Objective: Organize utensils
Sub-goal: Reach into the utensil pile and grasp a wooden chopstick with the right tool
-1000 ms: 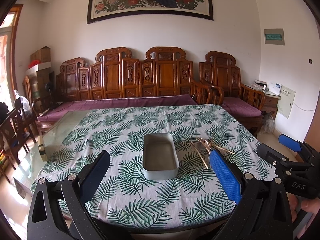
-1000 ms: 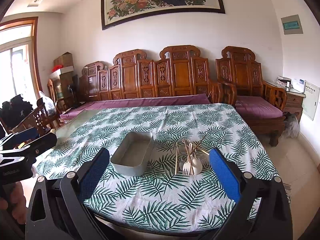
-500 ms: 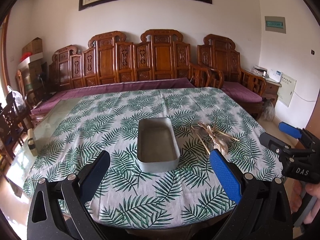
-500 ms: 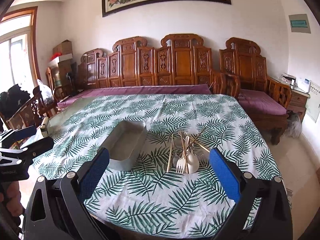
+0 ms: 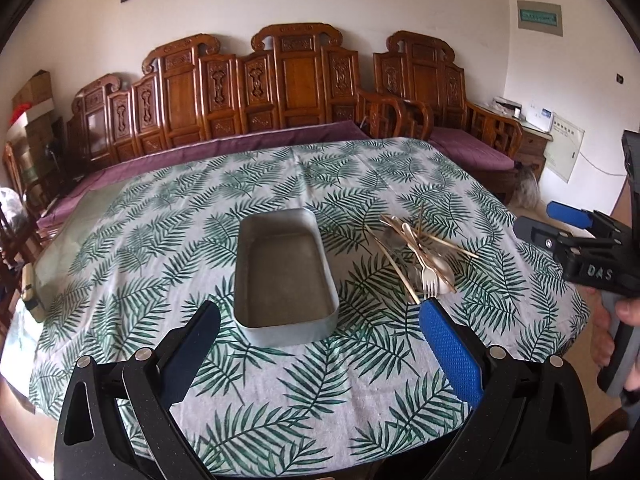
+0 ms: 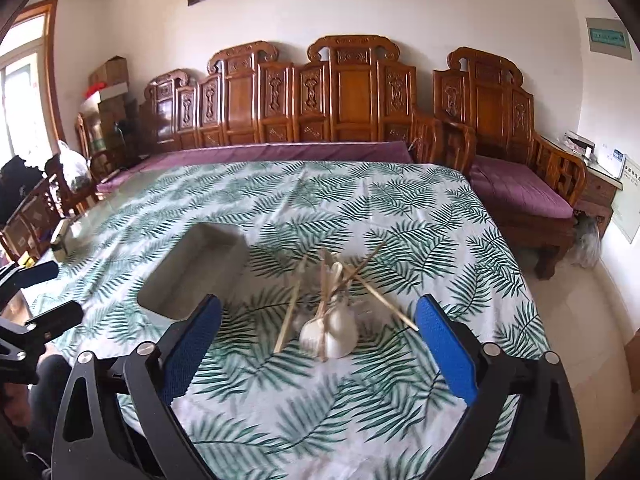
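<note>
A grey metal tray (image 5: pixel 285 276) stands empty on the leaf-print tablecloth (image 5: pixel 160 248); it also shows in the right wrist view (image 6: pixel 192 272). To its right lies a loose pile of utensils (image 5: pixel 420 256): wooden chopsticks, a pale fork and spoons, seen closer in the right wrist view (image 6: pixel 332 312). My left gripper (image 5: pixel 320 344) is open and empty, just short of the tray's near end. My right gripper (image 6: pixel 318 342) is open and empty, just short of the pile; it shows at the right edge of the left wrist view (image 5: pixel 560 224).
A carved wooden bench with purple cushions (image 6: pixel 320 148) runs behind the table. A matching armchair (image 6: pixel 516 184) stands at the far right. Chairs and boxes (image 6: pixel 100 120) crowd the left. The table's near edge (image 5: pixel 320 468) is just below my grippers.
Both grippers have moved forward and down toward the table; the tray and the utensil pile look larger and nearer. Both stay open and empty.
</note>
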